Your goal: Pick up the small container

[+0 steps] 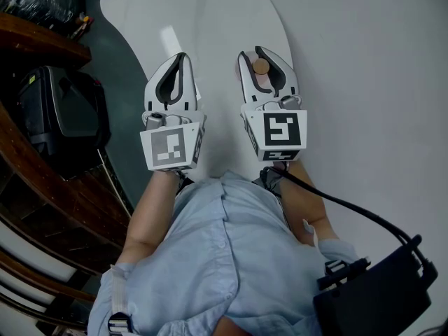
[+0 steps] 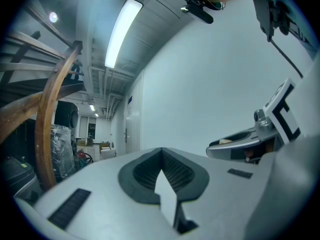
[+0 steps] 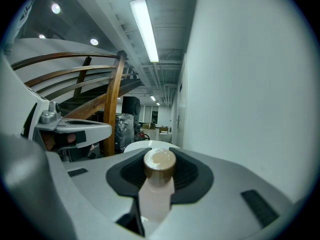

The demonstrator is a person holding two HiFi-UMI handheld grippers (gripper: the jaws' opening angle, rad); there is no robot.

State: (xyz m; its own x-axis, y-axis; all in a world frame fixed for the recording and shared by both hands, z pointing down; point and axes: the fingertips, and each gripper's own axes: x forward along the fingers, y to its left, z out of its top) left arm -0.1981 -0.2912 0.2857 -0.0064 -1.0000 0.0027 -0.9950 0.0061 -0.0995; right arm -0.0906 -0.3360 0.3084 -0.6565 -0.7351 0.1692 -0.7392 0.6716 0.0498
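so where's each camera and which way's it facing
Head view: on the head, looking down at left hand-held gripper, right hand-held gripper, forearms.
Left gripper view: on the left one, along its shut jaws.
Right gripper view: on the right one, along jaws clamping the small container.
Shared: the head view shows that container too.

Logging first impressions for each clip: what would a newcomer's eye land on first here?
The right gripper is clamped on the small container, a pale bottle with a tan cap standing up between the jaws. Beside it, over the white table, the left gripper has its jaws together with nothing in them.
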